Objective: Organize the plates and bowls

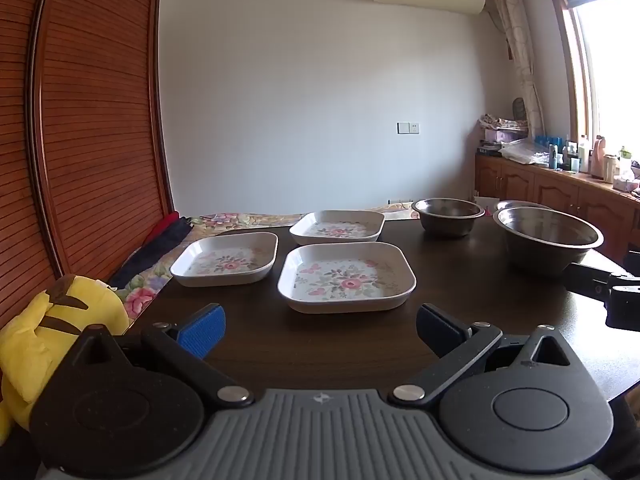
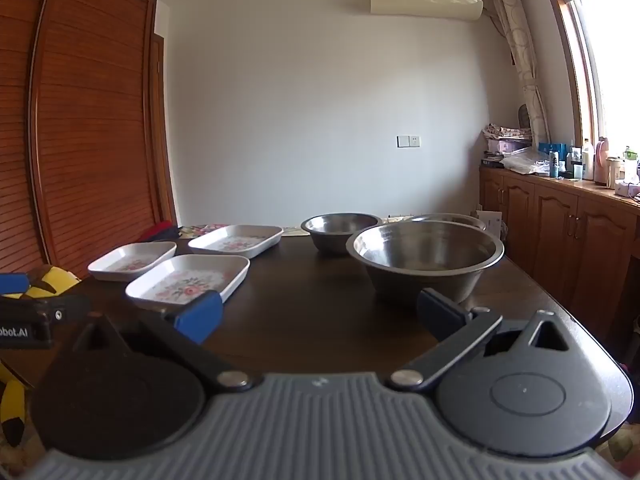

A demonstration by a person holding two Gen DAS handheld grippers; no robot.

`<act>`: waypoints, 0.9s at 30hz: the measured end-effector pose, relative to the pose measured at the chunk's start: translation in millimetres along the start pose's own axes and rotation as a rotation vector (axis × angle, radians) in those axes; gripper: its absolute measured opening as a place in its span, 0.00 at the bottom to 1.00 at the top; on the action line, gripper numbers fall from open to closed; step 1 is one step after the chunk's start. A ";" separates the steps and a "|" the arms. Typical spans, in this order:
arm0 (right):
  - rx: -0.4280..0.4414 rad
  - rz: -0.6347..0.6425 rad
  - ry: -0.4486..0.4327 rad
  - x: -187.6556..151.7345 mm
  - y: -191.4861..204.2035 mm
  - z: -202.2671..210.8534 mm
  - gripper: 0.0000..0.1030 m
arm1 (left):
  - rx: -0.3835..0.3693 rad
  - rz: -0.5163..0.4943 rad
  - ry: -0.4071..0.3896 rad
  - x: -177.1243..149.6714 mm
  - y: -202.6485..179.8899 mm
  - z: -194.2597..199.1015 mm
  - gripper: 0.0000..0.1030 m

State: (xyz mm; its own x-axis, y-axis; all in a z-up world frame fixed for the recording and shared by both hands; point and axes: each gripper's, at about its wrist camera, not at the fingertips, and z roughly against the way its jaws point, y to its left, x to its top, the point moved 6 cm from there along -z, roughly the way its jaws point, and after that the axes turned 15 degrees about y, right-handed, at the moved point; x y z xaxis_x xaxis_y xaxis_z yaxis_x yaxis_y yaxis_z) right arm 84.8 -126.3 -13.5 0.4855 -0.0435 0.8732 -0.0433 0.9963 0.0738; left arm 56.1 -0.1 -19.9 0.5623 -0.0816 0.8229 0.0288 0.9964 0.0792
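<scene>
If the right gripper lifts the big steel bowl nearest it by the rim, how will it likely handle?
The large stainless steel bowl looks rigid, so it should keep its shape. Its smooth, shiny wall probably makes it slippery between the right gripper pads. A one-sided rim hold would likely let the wide bowl tilt. It appears empty, so probably light.

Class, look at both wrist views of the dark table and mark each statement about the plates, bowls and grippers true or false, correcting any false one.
1. Three square floral plates lie on the table. True.
2. The plates are stacked on each other. False: they lie side by side, unstacked.
3. The metal bowls stand to the right of the plates. True.
4. The left gripper is shut on a plate. False: it is open and holds nothing.
5. The right gripper is open. True.
6. The bowls are full of food. False: the insides that show look empty.
</scene>
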 end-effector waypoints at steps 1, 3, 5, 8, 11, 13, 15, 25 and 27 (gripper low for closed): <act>0.000 -0.001 0.002 -0.2 -0.1 -0.1 1.00 | 0.000 -0.001 0.000 -0.1 0.0 0.3 1.00; 0.001 -0.002 0.002 -0.4 -0.2 0.4 1.00 | 0.000 -0.002 0.000 -0.1 0.0 1.4 1.00; 0.002 -0.004 0.004 -0.6 -0.8 -0.2 1.00 | -0.001 -0.001 0.000 0.0 0.4 2.7 1.00; 0.002 -0.005 0.004 -0.6 -1.1 0.1 1.00 | 0.001 -0.003 0.003 1.4 1.0 2.5 1.00; 0.002 -0.004 0.004 -0.5 -0.9 0.5 1.00 | 0.001 -0.003 0.003 1.7 1.2 3.0 1.00; 0.002 -0.004 0.004 -0.5 -0.9 0.8 1.00 | 0.002 -0.002 0.004 1.7 0.5 1.3 1.00; 0.001 -0.004 0.003 -1.6 -0.6 0.3 1.00 | 0.002 -0.002 0.004 1.7 0.3 2.5 1.00; 0.001 -0.006 0.003 0.3 -3.1 2.3 1.00 | 0.000 -0.002 0.005 2.3 -0.3 3.5 1.00; 0.002 -0.006 0.002 0.0 -2.8 2.4 1.00 | 0.000 -0.001 0.005 2.5 -0.3 3.8 1.00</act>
State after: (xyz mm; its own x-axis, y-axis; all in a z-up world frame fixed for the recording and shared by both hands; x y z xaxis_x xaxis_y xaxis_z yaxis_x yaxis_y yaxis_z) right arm 82.9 -129.2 -12.5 0.4877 -0.0492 0.8716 -0.0418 0.9960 0.0796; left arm 54.4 -0.6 -15.7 0.5666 -0.0830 0.8198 0.0297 0.9963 0.0803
